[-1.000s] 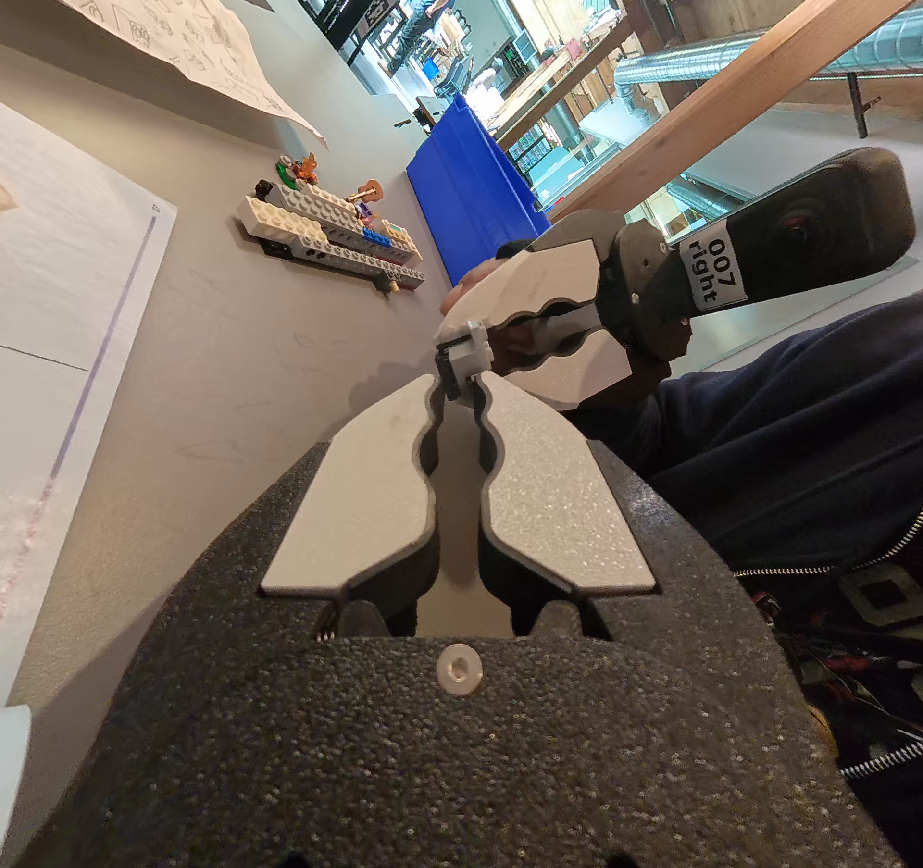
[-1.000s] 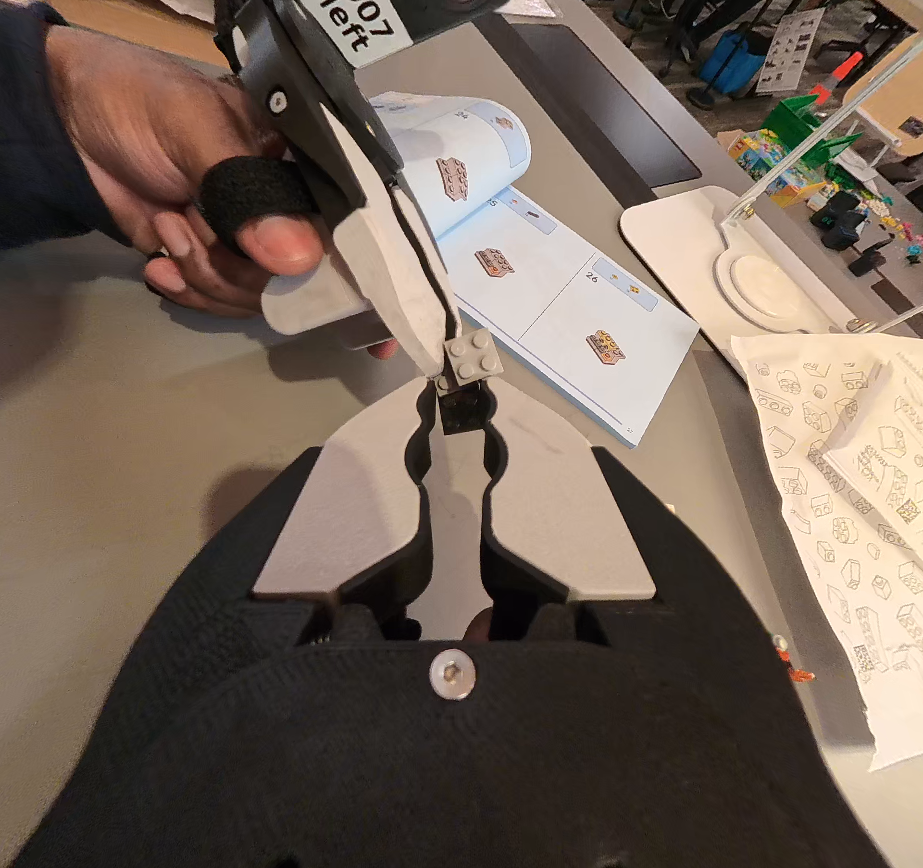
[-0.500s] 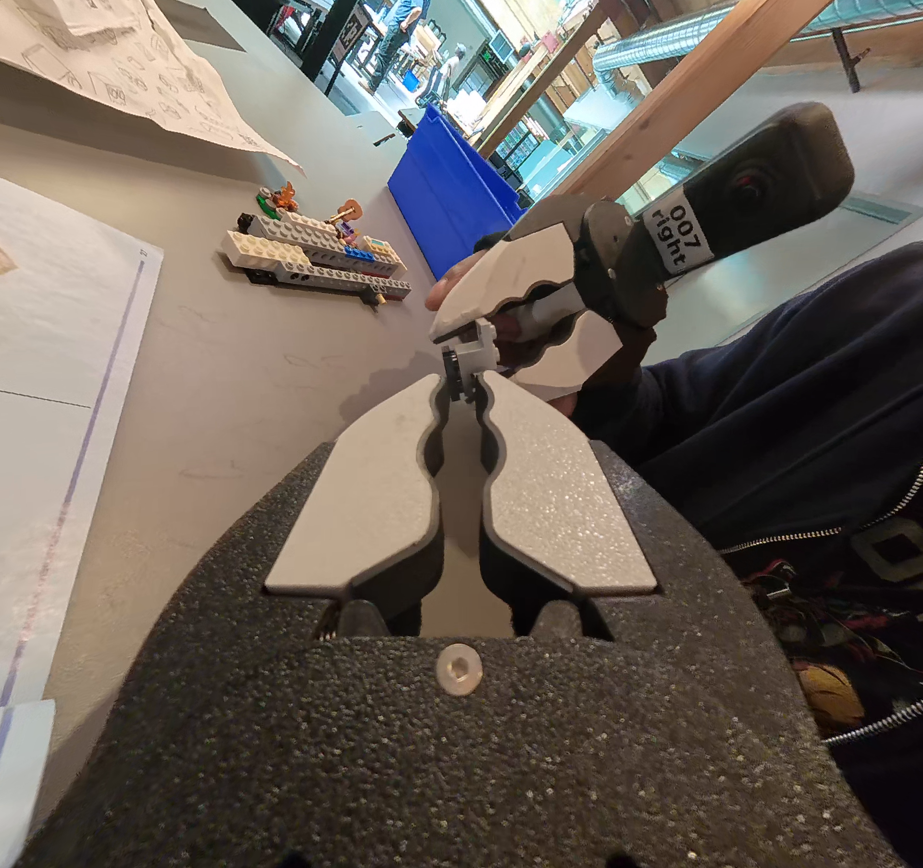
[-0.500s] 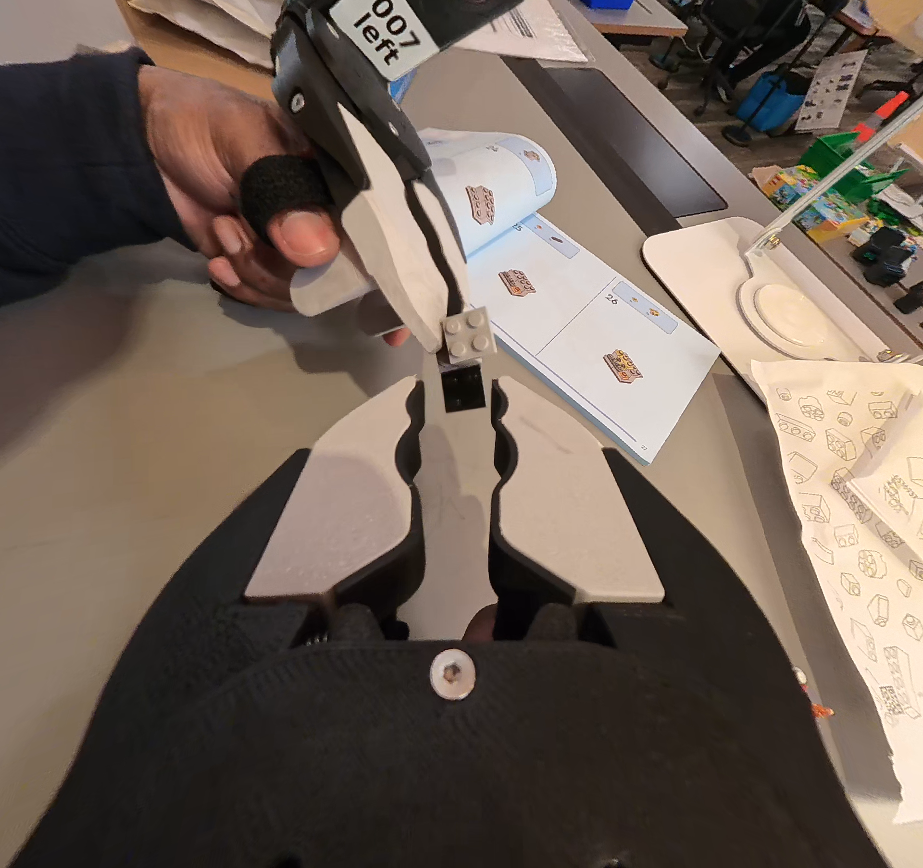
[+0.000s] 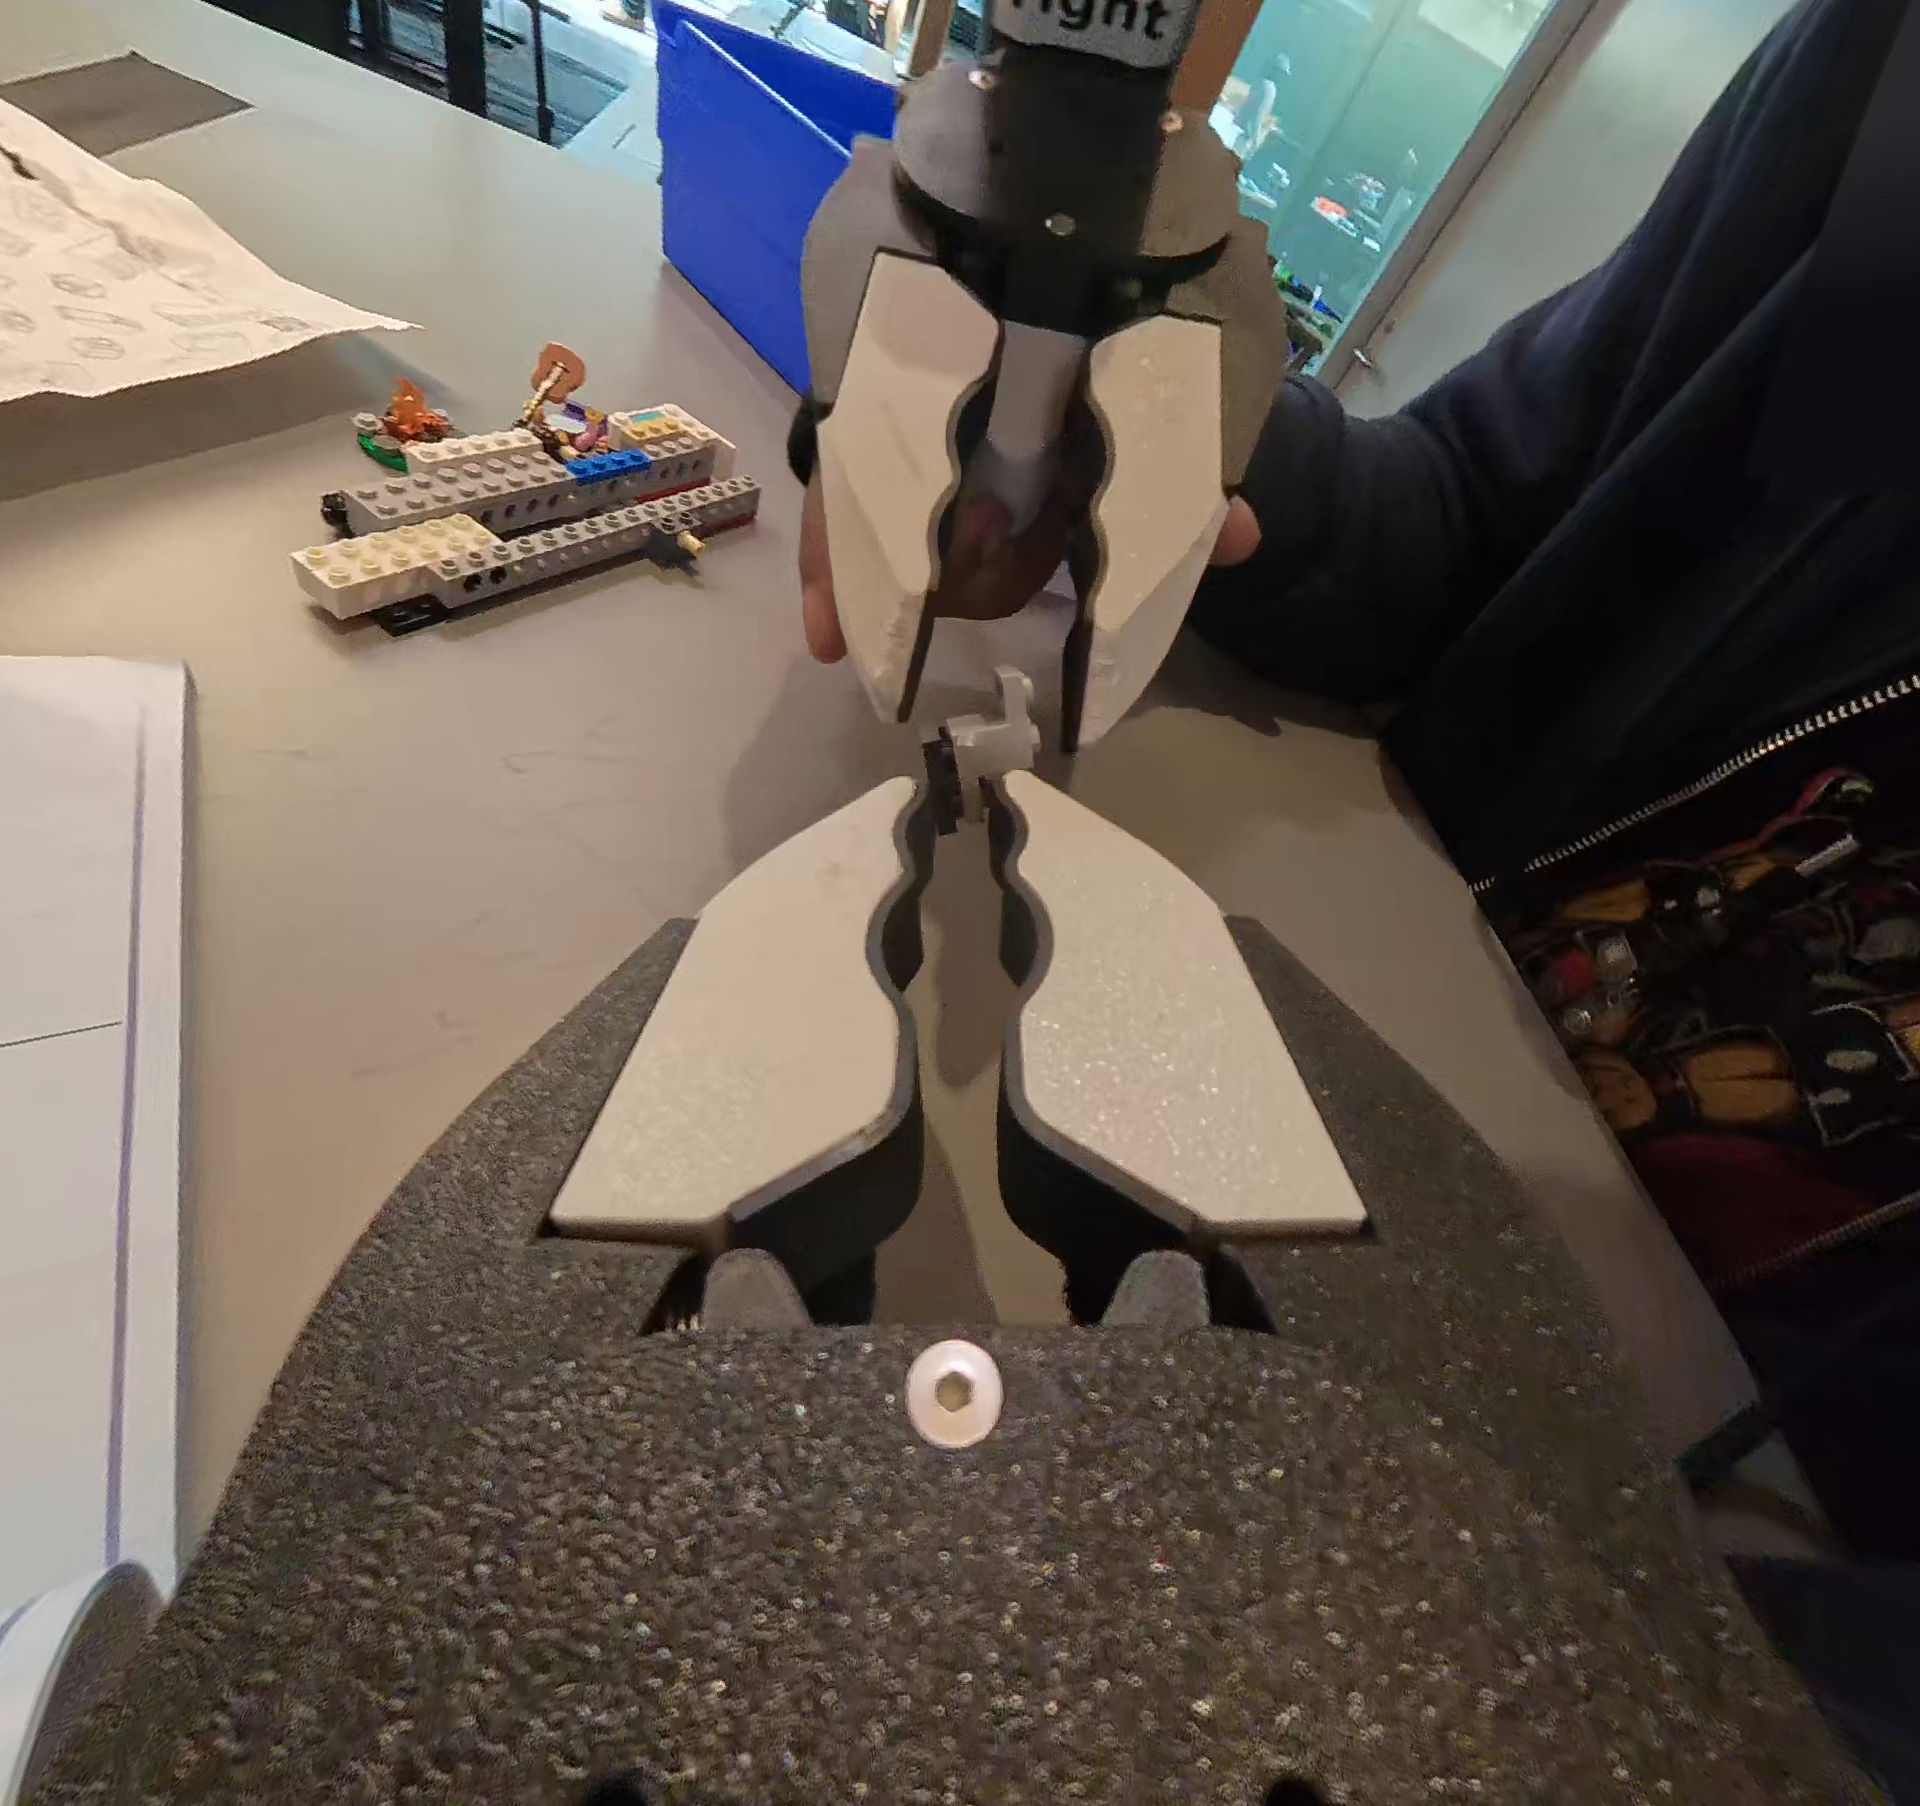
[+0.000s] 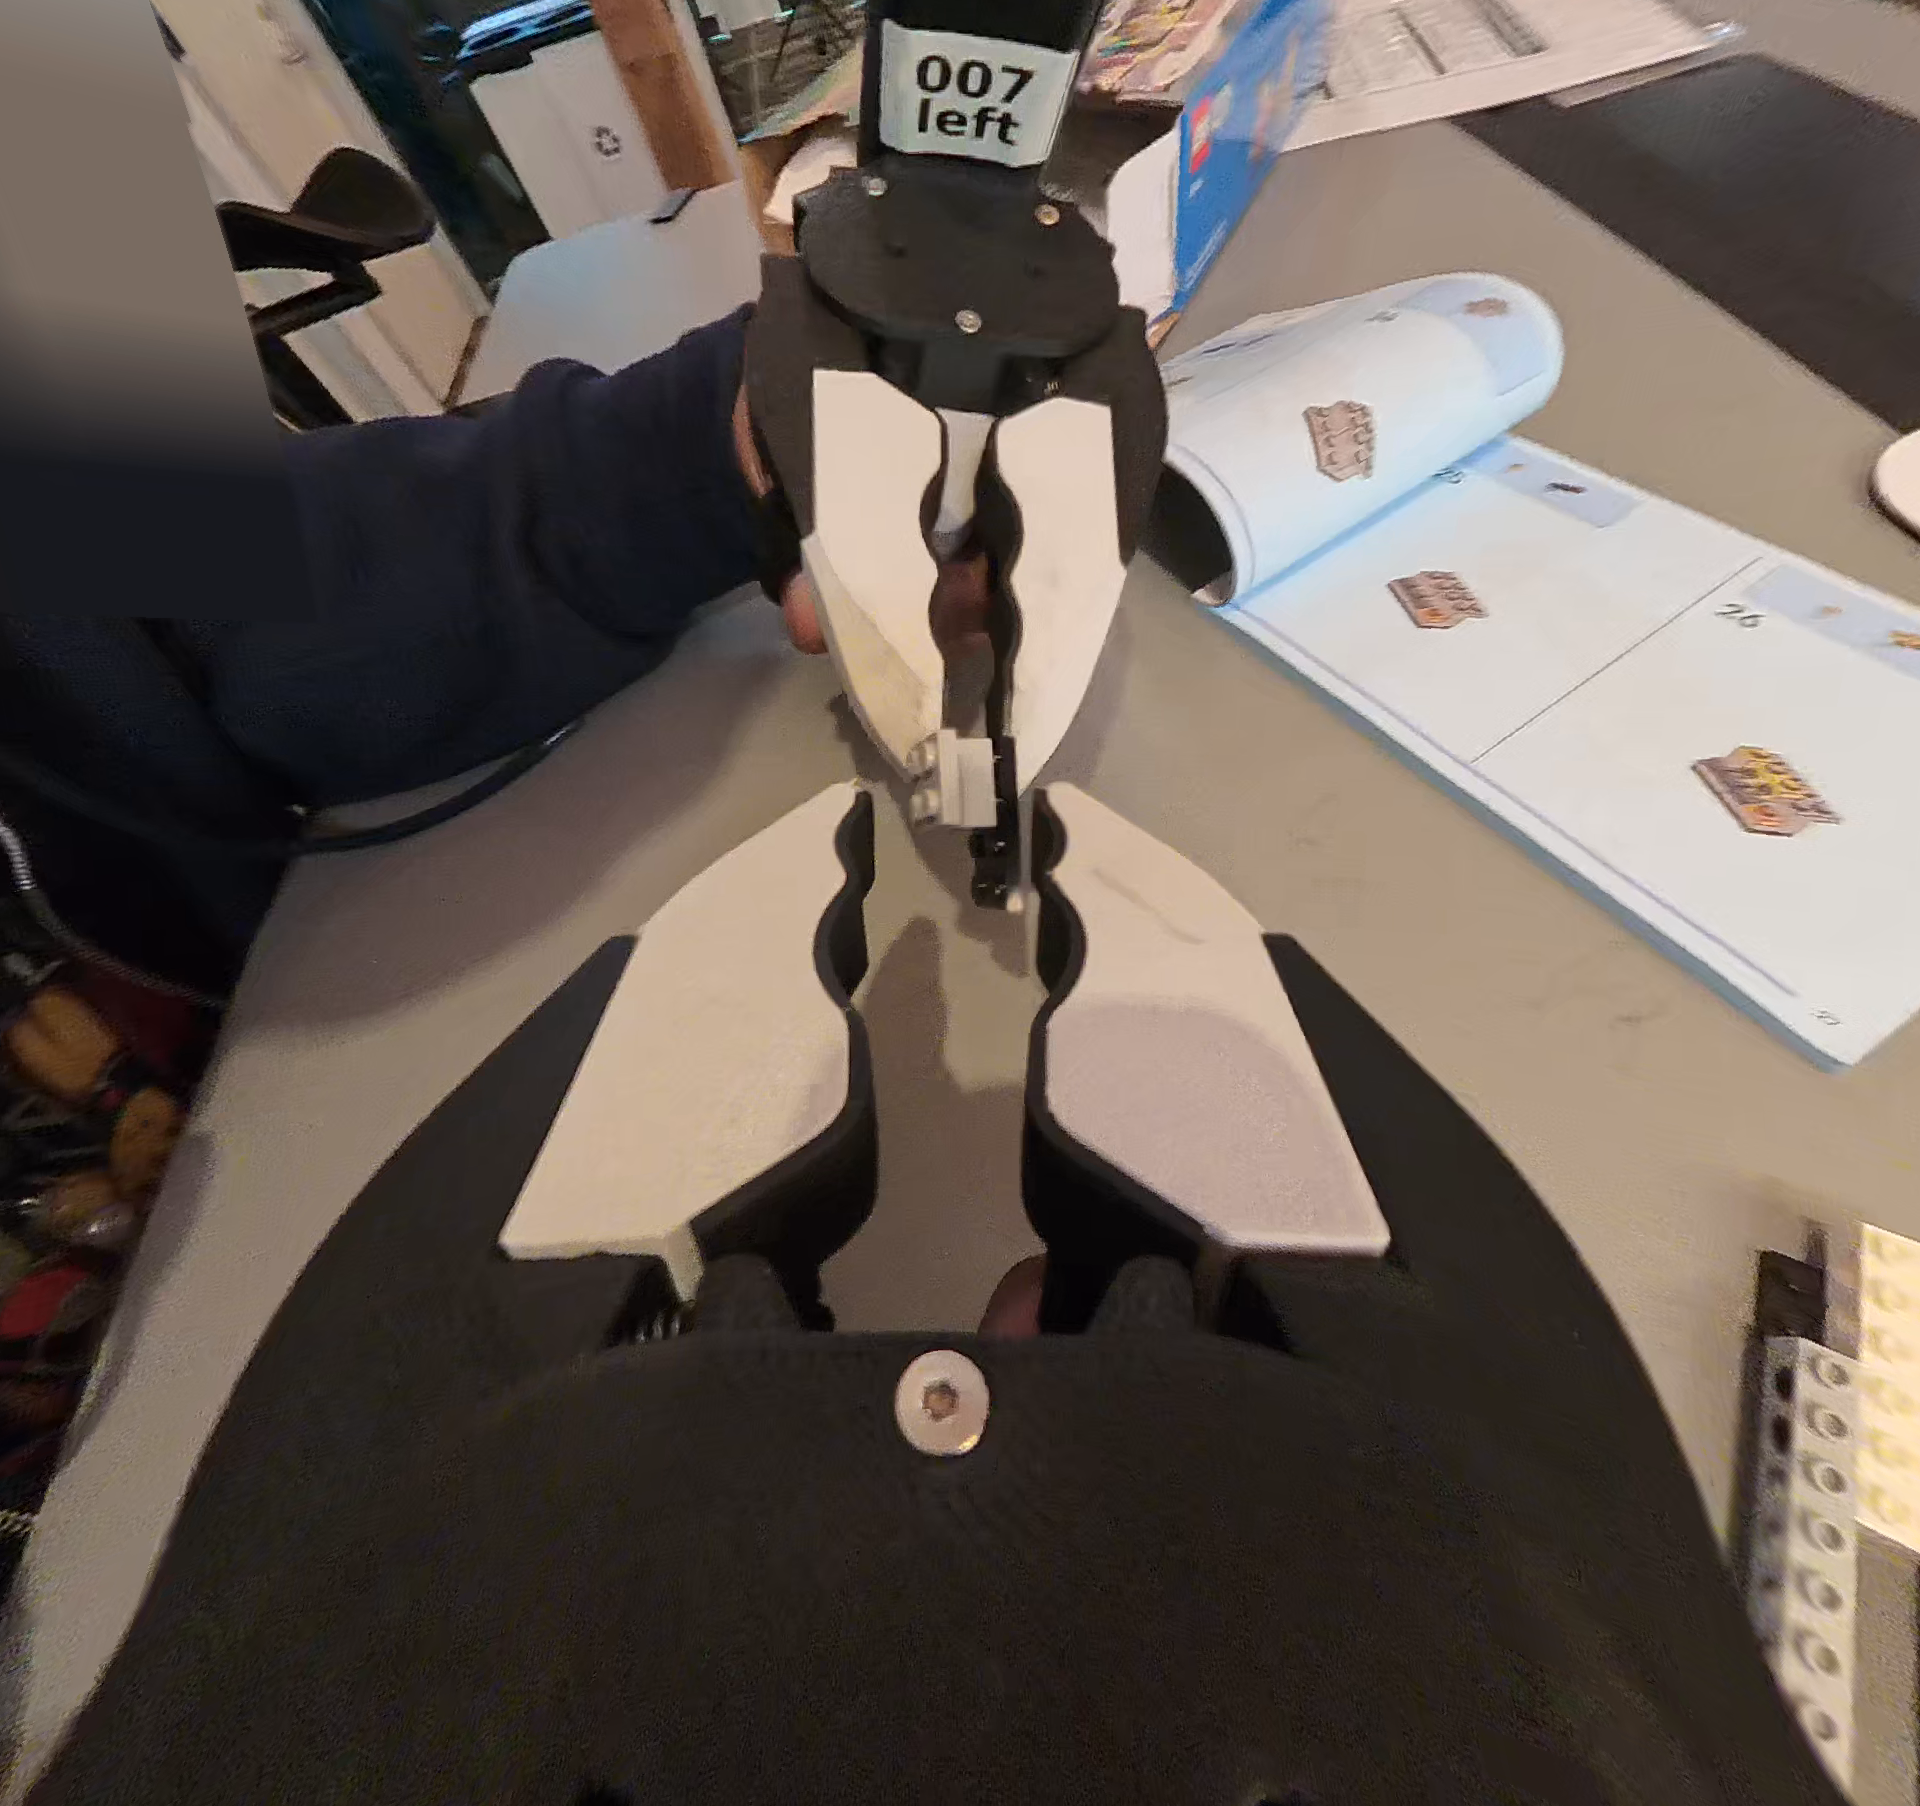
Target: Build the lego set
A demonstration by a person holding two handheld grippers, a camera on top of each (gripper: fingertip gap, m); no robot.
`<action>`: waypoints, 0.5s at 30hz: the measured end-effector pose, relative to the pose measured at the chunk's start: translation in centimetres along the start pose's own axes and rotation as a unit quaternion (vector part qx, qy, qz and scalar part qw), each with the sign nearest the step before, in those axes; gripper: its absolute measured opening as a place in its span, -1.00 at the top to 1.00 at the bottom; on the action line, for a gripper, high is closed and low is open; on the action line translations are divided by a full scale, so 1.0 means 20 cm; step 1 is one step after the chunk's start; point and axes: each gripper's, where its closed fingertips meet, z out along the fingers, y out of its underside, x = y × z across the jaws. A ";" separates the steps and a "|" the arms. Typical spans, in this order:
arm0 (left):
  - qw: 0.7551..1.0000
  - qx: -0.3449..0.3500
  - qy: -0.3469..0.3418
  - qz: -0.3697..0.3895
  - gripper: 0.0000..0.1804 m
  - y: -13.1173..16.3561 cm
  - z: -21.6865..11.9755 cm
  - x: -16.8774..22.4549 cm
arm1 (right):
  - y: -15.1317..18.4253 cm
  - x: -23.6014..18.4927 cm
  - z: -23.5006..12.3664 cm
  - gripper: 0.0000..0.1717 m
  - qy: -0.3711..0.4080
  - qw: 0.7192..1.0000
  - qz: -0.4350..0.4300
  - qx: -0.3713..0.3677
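Sensibly, the left gripper [image 5: 961, 800] stayed clamped on the small light-grey-and-black stud-brick assembly [image 5: 982, 748] above the grey tabletop [image 5: 499, 780], while the right gripper [image 6: 951, 821], jaws parted around the piece without pressing, ought to back away straight.

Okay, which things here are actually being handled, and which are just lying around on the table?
Being handled:
left gripper, shut on the small grey-and-black brick piece
right gripper, jaws open around that piece

Lying about:
brick model
open instruction booklet
printed paper sheet
blue bin
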 end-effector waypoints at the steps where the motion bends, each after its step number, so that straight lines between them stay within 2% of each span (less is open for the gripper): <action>1: 1.000 -0.003 0.005 0.007 0.89 0.00 0.01 0.01 | 0.01 0.00 0.00 0.70 -0.003 1.000 0.003 -0.005; 7: 0.999 -0.026 0.005 0.031 0.89 0.03 0.03 0.04 | 0.06 -0.03 0.03 0.75 -0.017 0.999 -0.001 -0.033; 15: 0.998 -0.040 -0.007 0.052 0.89 0.03 0.04 0.05 | 0.07 -0.04 0.02 0.76 -0.031 0.999 -0.001 -0.035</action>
